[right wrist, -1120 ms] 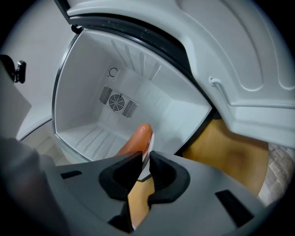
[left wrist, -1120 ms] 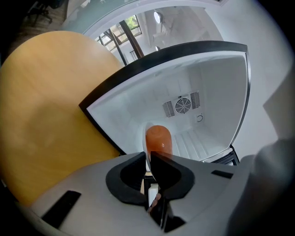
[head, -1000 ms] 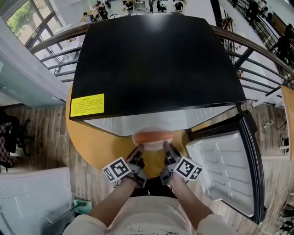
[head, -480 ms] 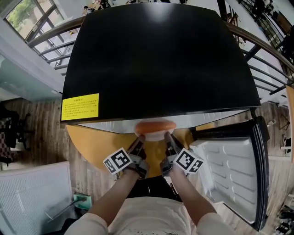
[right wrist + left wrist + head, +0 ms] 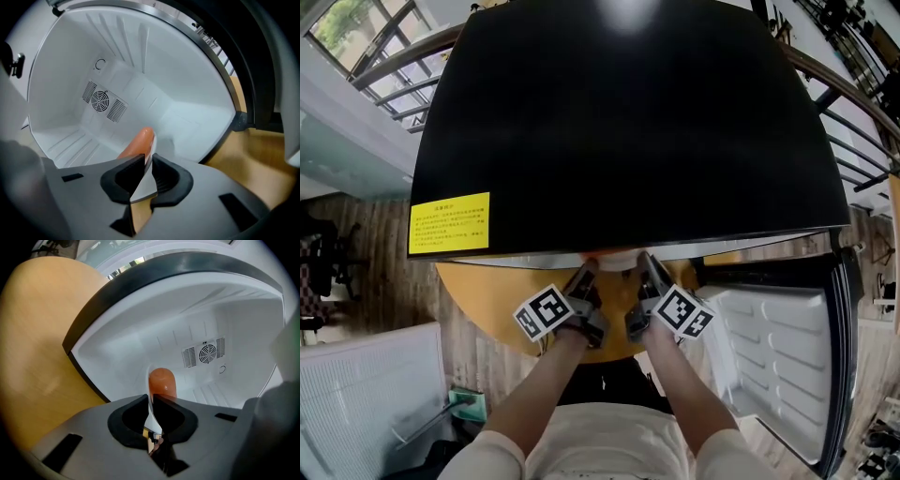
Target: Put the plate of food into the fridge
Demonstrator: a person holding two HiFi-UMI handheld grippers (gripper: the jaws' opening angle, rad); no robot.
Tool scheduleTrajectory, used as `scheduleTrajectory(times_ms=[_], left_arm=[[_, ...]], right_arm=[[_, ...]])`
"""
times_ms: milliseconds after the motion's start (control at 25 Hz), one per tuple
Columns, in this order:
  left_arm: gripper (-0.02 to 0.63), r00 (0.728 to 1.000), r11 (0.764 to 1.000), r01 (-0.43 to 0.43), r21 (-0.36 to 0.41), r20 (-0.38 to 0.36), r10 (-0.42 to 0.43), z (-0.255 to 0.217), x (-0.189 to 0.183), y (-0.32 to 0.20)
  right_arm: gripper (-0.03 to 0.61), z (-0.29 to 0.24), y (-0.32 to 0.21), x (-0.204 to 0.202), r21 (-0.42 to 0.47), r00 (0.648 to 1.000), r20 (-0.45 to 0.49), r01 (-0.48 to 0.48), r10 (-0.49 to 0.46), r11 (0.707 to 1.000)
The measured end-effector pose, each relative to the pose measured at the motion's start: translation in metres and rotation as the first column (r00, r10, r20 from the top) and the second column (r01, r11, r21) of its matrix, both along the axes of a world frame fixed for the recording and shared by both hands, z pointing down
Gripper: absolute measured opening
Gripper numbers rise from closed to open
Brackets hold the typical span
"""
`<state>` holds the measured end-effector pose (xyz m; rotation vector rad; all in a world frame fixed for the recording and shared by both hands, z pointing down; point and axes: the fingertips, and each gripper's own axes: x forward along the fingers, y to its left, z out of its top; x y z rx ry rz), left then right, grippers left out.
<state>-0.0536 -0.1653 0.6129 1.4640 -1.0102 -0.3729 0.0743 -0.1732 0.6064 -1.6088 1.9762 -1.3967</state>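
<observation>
Two grippers reach into mouth of black fridge (image 5: pixel 628 122), door (image 5: pixel 769 356) swung open at right. Left gripper (image 5: pixel 586 274) pinches rim of white plate (image 5: pixel 151 414), jaws clamped on its thin edge. Right gripper (image 5: pixel 645 269) pinches opposite rim same way. Plate carries orange-red sausage (image 5: pixel 161 382) and is inside white fridge cavity, round fan grille (image 5: pixel 206 352) on back wall beyond. Yellow label (image 5: pixel 450 223) on fridge top, front left corner; print too small to read. Fridge stands on round wooden counter (image 5: pixel 487 291).
</observation>
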Motion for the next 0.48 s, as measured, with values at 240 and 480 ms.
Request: scheduleTrajectory(times_ms=[240,480], left_arm=[[0.049,1.000,1.000,0.017,-0.017,0.013,-0.017,0.013,0.000,-0.012],[0.049,1.000,0.999,0.021,-0.027,0.019,-0.021,0.019,0.004,-0.022]], right_arm=[[0.064,0.011,-0.010,0.001,-0.015,1.000,-0.019,-0.024,0.024,1.000],[0.064,0.017,-0.019,0.005,-0.024,0.999,-0.030,-0.030,0.029,0.999]])
